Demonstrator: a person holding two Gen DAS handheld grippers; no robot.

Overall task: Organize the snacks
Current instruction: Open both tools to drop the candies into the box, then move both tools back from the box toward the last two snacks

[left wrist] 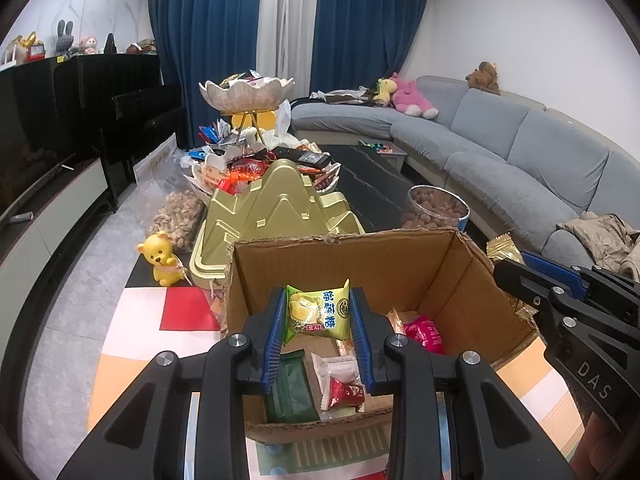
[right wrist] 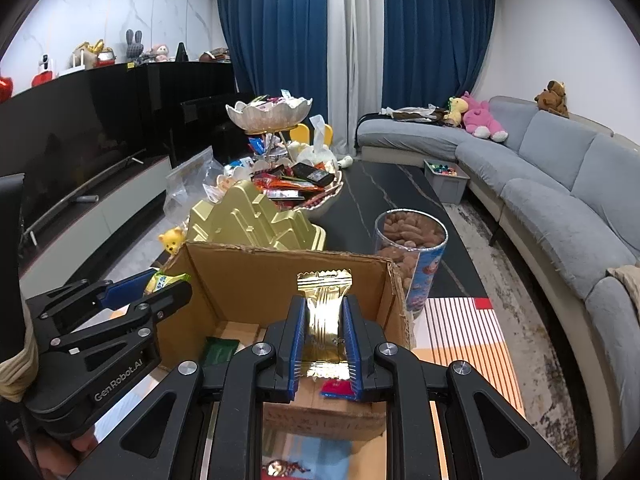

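Observation:
An open cardboard box (left wrist: 348, 256) stands on the table in front of me; it also shows in the right wrist view (right wrist: 256, 276). My left gripper (left wrist: 318, 314) is shut on a green durian candy packet (left wrist: 318, 312) and holds it above the box. My right gripper (right wrist: 324, 320) is shut on a gold foil snack packet (right wrist: 324, 308) above the box's right part; it shows at the right edge of the left wrist view (left wrist: 560, 280). Inside the box lie a dark green packet (left wrist: 290, 388), a red candy (left wrist: 344, 394) and a pink packet (left wrist: 424, 334).
Behind the box stand a gold mountain-shaped tin (left wrist: 276, 208), a tiered shell bowl stand with snacks (left wrist: 248, 92), a clear tub of nuts (right wrist: 412, 248) and a yellow bear figure (left wrist: 162, 258). A grey sofa (right wrist: 560, 184) runs along the right, a TV cabinet (right wrist: 80, 208) along the left.

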